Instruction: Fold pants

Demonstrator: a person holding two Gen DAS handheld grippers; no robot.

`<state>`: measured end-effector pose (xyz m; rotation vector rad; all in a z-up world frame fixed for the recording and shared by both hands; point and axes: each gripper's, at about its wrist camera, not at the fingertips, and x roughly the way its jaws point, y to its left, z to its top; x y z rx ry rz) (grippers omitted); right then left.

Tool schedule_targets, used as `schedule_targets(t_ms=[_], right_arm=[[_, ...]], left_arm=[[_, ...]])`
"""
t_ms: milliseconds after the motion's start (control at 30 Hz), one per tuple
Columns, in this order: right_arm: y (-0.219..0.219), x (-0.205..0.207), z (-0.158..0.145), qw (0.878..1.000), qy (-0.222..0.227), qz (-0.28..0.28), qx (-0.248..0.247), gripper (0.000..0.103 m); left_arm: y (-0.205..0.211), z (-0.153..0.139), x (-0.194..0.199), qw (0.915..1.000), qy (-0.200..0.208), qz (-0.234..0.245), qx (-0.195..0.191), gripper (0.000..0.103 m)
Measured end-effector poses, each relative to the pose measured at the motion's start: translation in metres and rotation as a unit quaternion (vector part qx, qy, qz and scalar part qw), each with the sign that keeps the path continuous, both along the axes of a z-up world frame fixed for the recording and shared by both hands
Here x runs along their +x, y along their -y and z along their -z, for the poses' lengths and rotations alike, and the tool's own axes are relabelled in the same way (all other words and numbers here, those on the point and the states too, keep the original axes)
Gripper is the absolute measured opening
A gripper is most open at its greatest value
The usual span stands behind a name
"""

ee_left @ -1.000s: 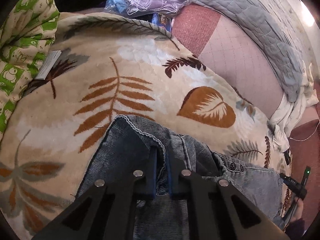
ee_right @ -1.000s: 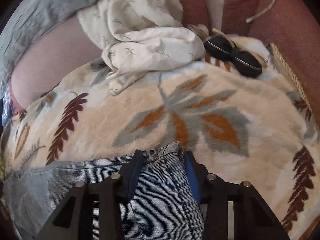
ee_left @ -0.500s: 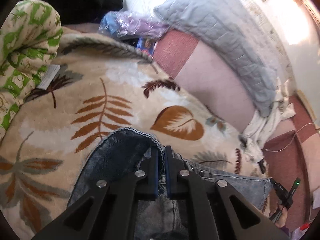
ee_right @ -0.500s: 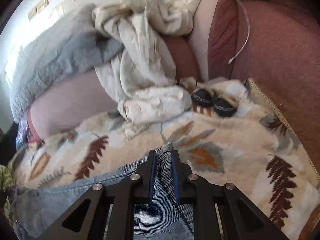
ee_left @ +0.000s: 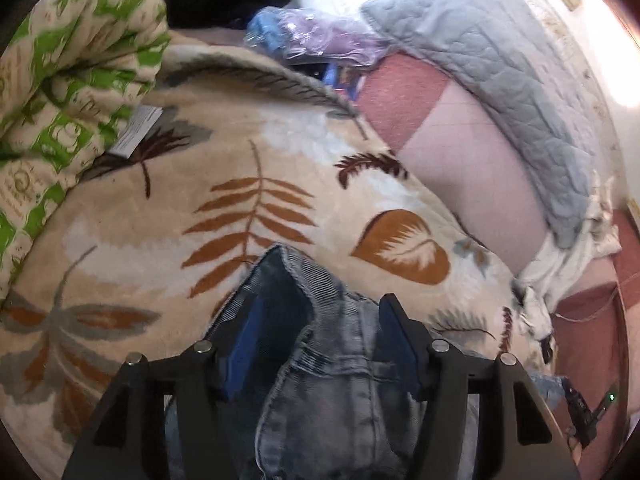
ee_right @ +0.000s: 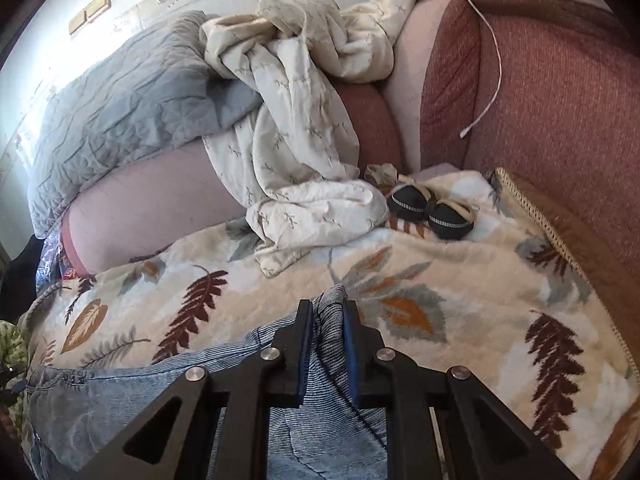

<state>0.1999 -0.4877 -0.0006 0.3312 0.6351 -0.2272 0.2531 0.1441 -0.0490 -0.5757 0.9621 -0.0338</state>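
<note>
A leaf-patterned blanket (ee_left: 248, 168) covers the bed, and on it lie the blue denim pants (ee_right: 120, 408), stretched sideways so that their long axis runs from one hand toward the other, the waistband buttons showing at the far left of the right-hand view. A crumpled cream sheet (ee_right: 304, 128) and a grey quilt (ee_left: 512, 80) are heaped along the far edge, well apart from the denim.

The right gripper (ee_right: 325, 344) has its jaws pinched tight on a raised ridge of denim at what looks like the hem end, the cloth pressed between both blue pads. The left gripper (ee_left: 316, 344) has just been opening: its jaws now stand wide, with a peaked fold of the pants between them but neither pad pressing on it, so that end appears to be let go.

With one end gripped and the other free, the fold seems to turn on the right hand, which is the nearer to a held edge; carrying that edge along the pants' length, toward the left hand, looks like the move to follow.
</note>
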Motion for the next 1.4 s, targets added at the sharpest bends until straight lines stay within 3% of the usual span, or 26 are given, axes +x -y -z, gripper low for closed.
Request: schedule_targets(t_ms=[133,167,200,233,267,467,667,867,933,1033,1167,1233,1333,1400], right_arm=[[-0.002,0.005,0.011,1.0,-0.01,-0.003,0.0,0.015],[-0.002,0.007,0.014,1.0,-0.014,-0.003,0.0,0.015],[-0.003,0.009,0.016,1.0,-0.017,-0.003,0.0,0.015],[-0.003,0.01,0.018,1.0,-0.019,-0.003,0.0,0.015],[-0.002,0.01,0.02,1.0,-0.022,-0.003,-0.001,0.015],[0.008,0.01,0.021,1.0,-0.027,0.011,0.01,0.015],[0.012,0.005,-0.008,0.999,0.017,0.018,0.026,0.015],[0.02,-0.023,-0.042,0.993,0.102,0.037,0.049,0.015],[0.025,-0.034,-0.046,0.992,0.111,0.036,0.051,0.015],[0.032,-0.051,-0.041,0.993,0.1,0.022,0.053,0.015],[0.045,-0.095,-0.03,0.993,0.098,0.027,0.063,0.012],[0.053,-0.112,-0.025,0.993,0.092,0.026,0.071,0.012],[0.054,-0.127,-0.018,0.998,0.052,0.012,0.04,0.012],[0.055,-0.129,-0.014,0.999,0.027,-0.004,0.045,0.012]], left_arm=[[0.003,0.009,0.008,0.9999,0.001,0.011,-0.01,0.06],[0.005,0.011,0.011,0.9999,0.0,0.015,-0.005,0.051],[0.007,0.015,0.015,0.9997,-0.006,0.022,0.0,0.026],[0.01,0.019,0.019,0.9995,-0.014,0.029,0.002,0.011],[0.012,0.024,0.023,0.9992,-0.023,0.033,0.005,0.004],[0.008,0.022,0.025,0.9996,-0.001,0.027,0.007,0.003],[0.0,-0.024,-0.002,0.9948,0.091,0.031,-0.032,0.003],[-0.023,-0.062,-0.058,0.9804,0.176,0.01,-0.088,0.002],[-0.031,-0.08,-0.087,0.9694,0.227,0.002,-0.094,0.002],[-0.034,-0.094,-0.124,0.9613,0.261,0.011,-0.086,0.002],[-0.028,-0.08,-0.144,0.9698,0.235,0.023,-0.062,0.002],[-0.026,-0.059,-0.133,0.9817,0.182,0.003,-0.057,0.002],[-0.017,-0.038,-0.106,0.9895,0.128,-0.004,-0.068,0.003],[-0.001,-0.026,-0.081,0.9943,0.091,0.014,-0.053,0.015]])
